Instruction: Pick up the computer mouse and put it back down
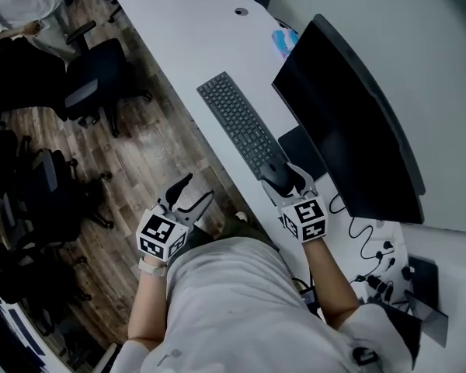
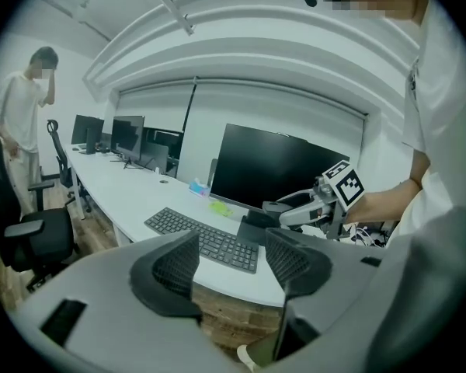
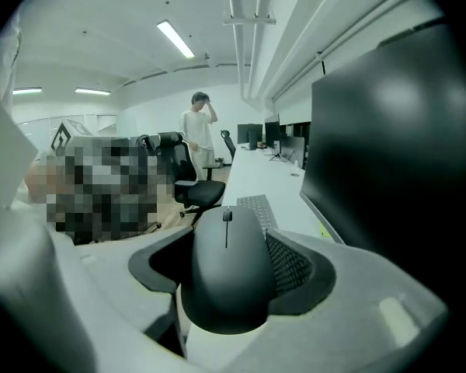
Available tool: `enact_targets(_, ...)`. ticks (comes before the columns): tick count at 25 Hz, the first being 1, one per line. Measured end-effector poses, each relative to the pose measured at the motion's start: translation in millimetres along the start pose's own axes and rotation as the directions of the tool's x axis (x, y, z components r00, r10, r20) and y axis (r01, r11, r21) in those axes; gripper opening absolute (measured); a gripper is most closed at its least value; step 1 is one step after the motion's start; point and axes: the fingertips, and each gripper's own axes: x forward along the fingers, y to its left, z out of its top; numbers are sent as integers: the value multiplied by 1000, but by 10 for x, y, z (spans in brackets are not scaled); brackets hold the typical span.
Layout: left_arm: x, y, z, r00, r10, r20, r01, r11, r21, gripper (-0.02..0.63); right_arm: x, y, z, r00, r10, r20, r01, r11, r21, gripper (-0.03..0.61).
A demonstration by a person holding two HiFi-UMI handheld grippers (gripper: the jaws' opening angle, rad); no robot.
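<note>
The right gripper (image 3: 231,269) is clamping the mouse (image 3: 227,286); its smooth shell may be slipping out. The left gripper (image 2: 233,264) is hanging open.

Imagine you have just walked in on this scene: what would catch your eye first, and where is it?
First, the black computer mouse, held between the jaws of the right gripper at the near end of the keyboard on the white desk. Next, the big dark monitor looming to its right. The left gripper hangs open and empty off the desk edge, over the wooden floor.
</note>
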Motion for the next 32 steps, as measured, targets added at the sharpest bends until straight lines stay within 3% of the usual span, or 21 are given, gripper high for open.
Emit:
enact_targets(9,-354,322,112,997,33,66,-32,999,-16,252,49,682,763,990,108,91,-101,992,-75,291)
enact_targets(17,-675,557,119,992,72,101,-70,997,-22,252,61,1277,1224,964,214,160,-194,972,-135,291)
enact_targets(32,-1006,652,67,988,106,115,-104,994,-21,252,40,1937,1465,924,325,203,-288,938,-193,291)
